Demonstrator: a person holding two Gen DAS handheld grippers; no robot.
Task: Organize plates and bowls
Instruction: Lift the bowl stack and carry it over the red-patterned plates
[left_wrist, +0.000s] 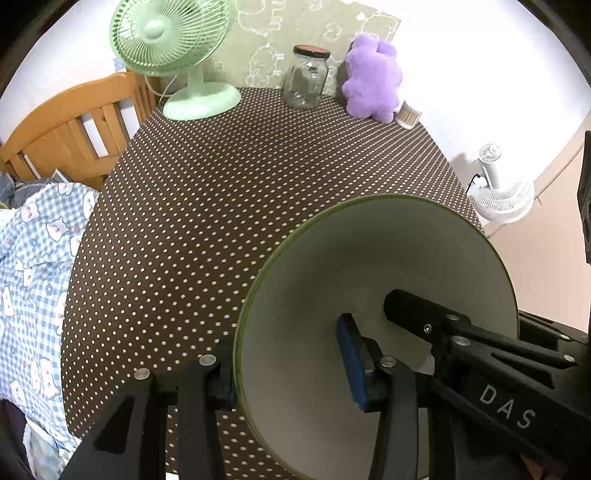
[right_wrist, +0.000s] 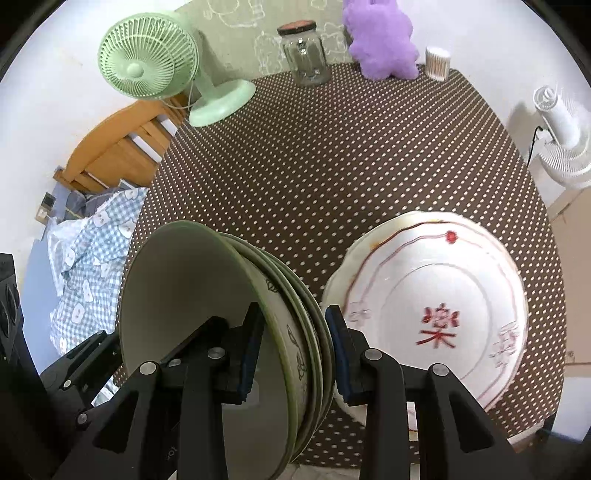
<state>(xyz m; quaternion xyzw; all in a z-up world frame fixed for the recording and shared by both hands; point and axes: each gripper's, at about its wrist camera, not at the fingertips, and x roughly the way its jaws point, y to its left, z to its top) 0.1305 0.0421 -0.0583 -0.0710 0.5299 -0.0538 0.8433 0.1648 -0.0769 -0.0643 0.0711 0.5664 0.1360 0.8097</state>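
My left gripper (left_wrist: 291, 369) and right gripper (right_wrist: 293, 354) both pinch the green bowl stack (right_wrist: 295, 332); the stack's count is unclear, and it hides the white plate (right_wrist: 436, 295) edge.

Lighting: bright, even, soft indoor light. Shadows: faint, right of the green fan (left_wrist: 170, 59) base. Glare: highlights on the glass jar (right_wrist: 303, 53). Blur: white plate (right_wrist: 436, 310) smeared by motion. Distortion: strong fisheye bending, dark vignette at the corners.
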